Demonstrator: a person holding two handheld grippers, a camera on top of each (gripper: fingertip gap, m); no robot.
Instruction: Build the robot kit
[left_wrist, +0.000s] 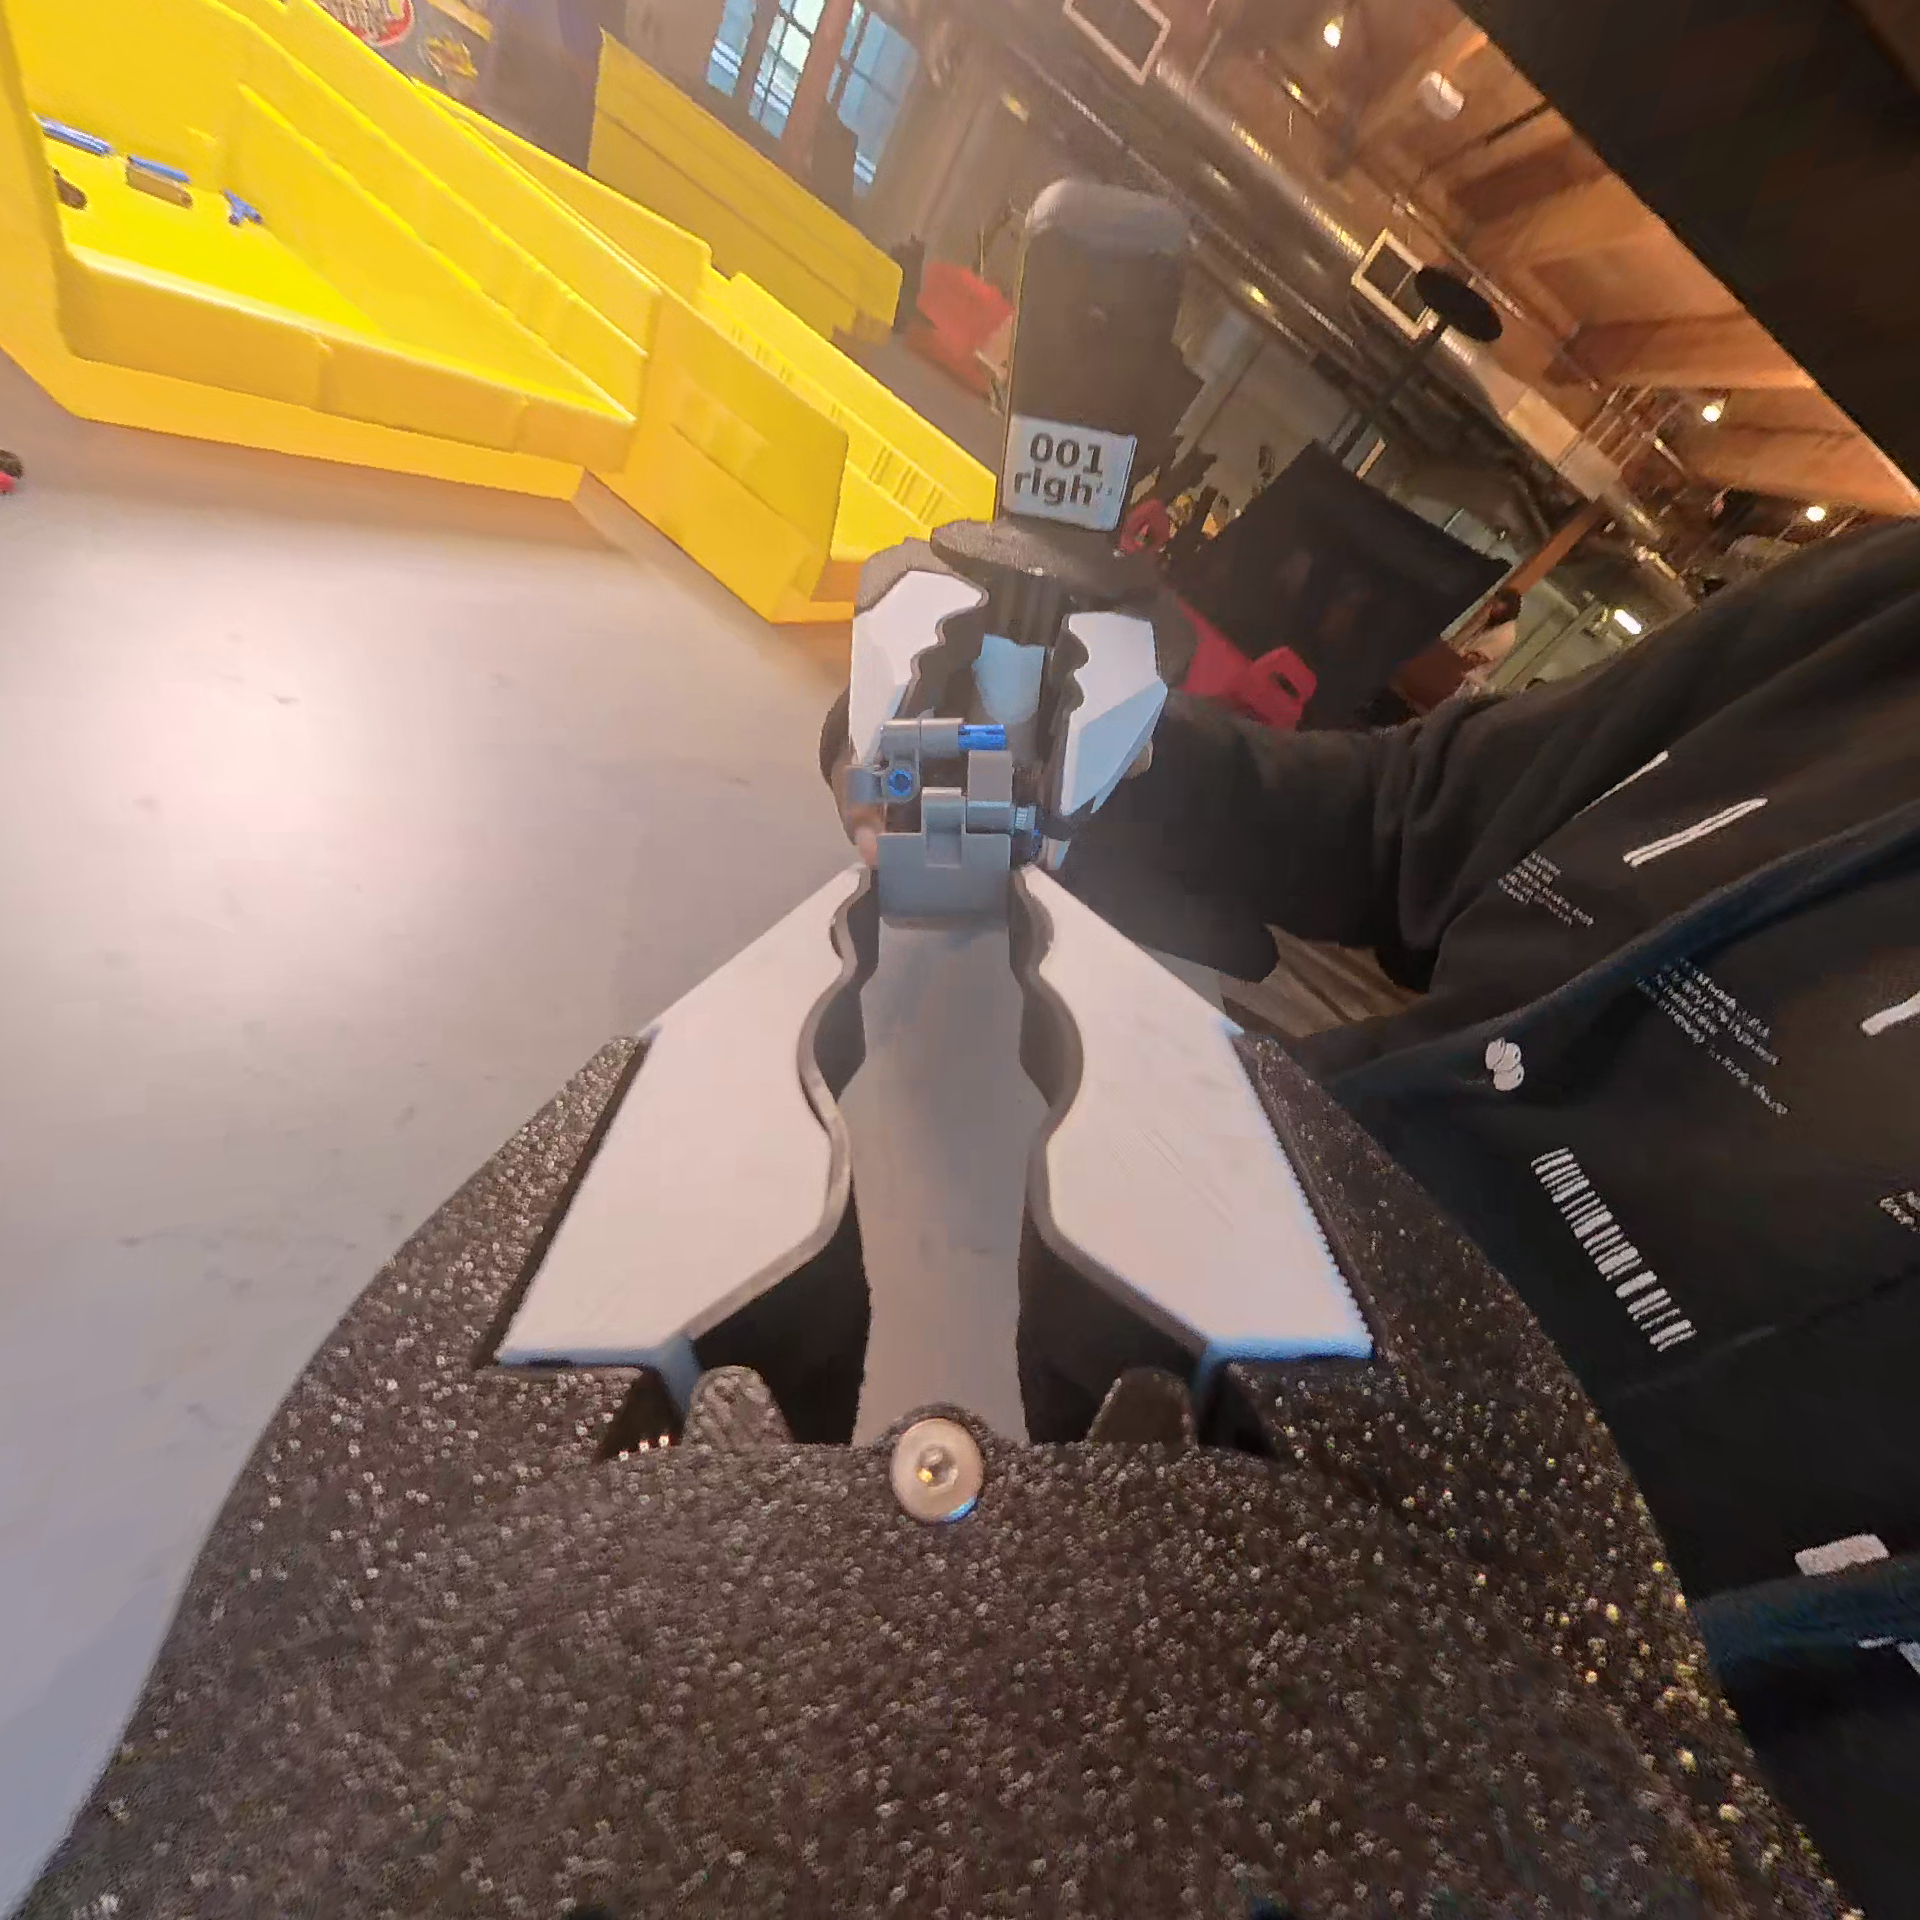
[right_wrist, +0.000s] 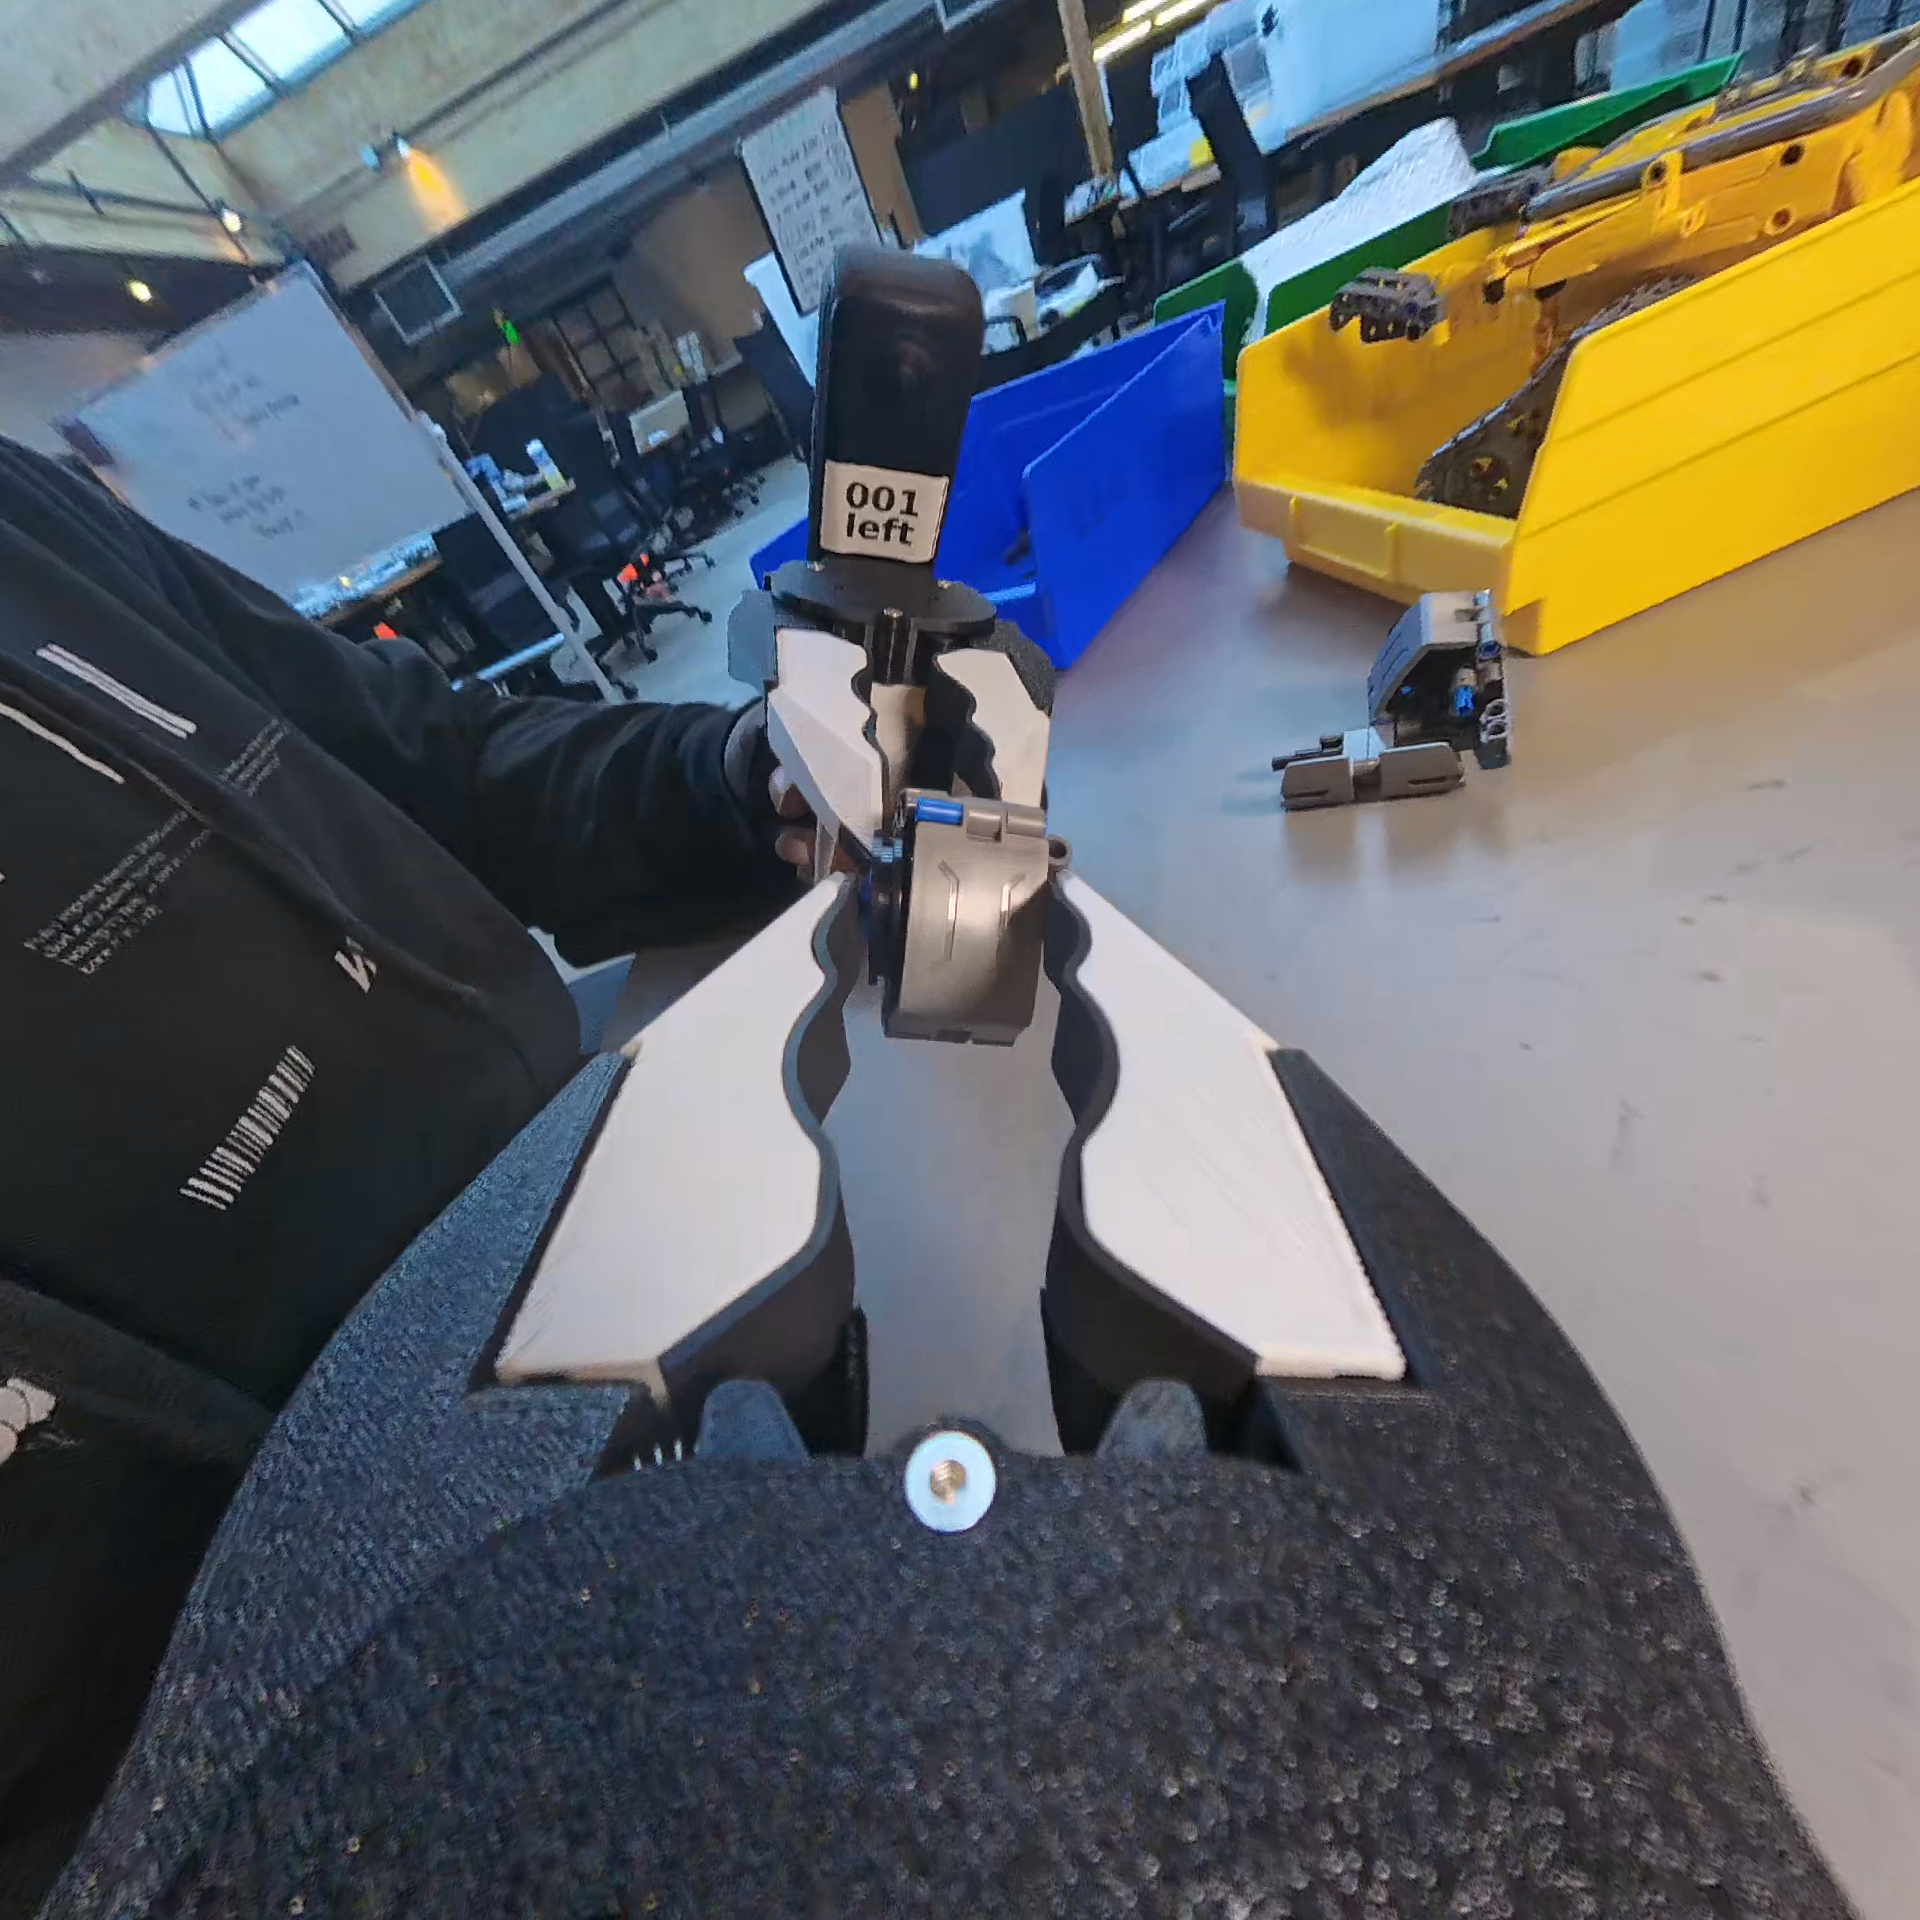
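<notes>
Right gripper (right_wrist: 951, 914) fingertips close on the grey brick assembly (right_wrist: 961, 935), held in the air above the grey table (right_wrist: 1455, 1143). The left gripper (left_wrist: 940, 883) meets it head-on from the opposite side, tips pinching the same piece (both equally near). Its long axis runs roughly upright between them.

— Any writing about?
— A white label (left_wrist: 1065, 473) with black print at the foot of each black handle (left_wrist: 1101, 301). White print on the black hoodie (right_wrist: 208, 935). Handwriting on two whiteboards (right_wrist: 270, 447), too small to read.
</notes>
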